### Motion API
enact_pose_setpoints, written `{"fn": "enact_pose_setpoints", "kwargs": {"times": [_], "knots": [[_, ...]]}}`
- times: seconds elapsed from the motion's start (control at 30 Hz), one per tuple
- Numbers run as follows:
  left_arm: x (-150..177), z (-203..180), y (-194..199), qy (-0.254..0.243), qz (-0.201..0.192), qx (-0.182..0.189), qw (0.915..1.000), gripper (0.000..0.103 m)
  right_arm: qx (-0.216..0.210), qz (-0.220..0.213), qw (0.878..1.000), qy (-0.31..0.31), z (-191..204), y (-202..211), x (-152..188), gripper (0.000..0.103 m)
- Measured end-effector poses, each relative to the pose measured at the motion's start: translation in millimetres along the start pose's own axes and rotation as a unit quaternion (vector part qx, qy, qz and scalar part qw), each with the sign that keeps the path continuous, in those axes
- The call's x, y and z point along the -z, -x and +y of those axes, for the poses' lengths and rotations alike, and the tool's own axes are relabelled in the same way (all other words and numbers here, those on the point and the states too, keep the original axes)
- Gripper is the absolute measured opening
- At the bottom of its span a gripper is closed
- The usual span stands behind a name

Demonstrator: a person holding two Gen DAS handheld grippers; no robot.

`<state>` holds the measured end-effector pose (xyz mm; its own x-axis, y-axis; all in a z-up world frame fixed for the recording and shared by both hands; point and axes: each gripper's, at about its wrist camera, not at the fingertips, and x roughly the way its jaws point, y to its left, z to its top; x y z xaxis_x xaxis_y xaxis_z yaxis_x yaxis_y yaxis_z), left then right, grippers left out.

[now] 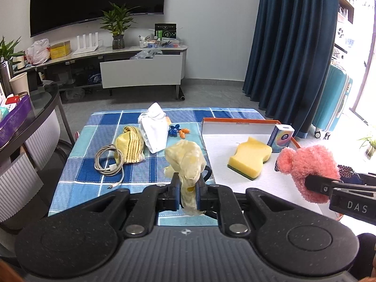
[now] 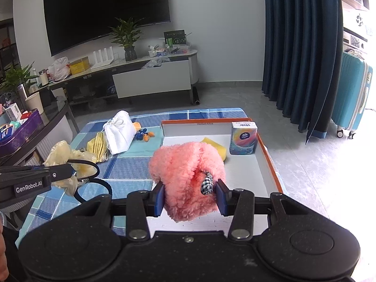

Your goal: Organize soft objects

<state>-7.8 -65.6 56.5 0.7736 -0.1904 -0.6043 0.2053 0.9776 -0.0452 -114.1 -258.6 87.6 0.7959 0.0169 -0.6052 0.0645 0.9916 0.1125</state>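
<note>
My left gripper [image 1: 188, 193] is shut on a pale yellow soft cloth [image 1: 185, 159] and holds it above the blue checked tablecloth [image 1: 131, 122], just left of the tray. It also shows in the right wrist view [image 2: 63, 155]. My right gripper [image 2: 189, 196] is shut on a pink fluffy plush [image 2: 185, 171] over the near part of the white orange-rimmed tray [image 2: 265, 164]. The plush also shows in the left wrist view [image 1: 307, 166]. A yellow sponge [image 1: 250, 159] and a tissue pack [image 2: 243, 138] lie in the tray.
On the tablecloth lie a yellow striped cloth [image 1: 130, 144], a white drawstring pouch [image 1: 154, 129], a coiled cable [image 1: 108, 162], blue and orange small toys [image 1: 177, 131] and a black loop [image 2: 94, 185]. A glass side table [image 1: 35, 103] stands left, a suitcase [image 2: 352, 89] right.
</note>
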Motion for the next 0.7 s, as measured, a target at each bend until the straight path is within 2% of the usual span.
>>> {"fn": "enact_pose_setpoints", "kwargs": {"times": [0.7], "knots": [[-3, -41, -18, -0.029, 0.014, 0.042, 0.9986, 0.015, 0.015, 0.007, 1.0, -0.026, -29, -6, 2, 0.053]]}}
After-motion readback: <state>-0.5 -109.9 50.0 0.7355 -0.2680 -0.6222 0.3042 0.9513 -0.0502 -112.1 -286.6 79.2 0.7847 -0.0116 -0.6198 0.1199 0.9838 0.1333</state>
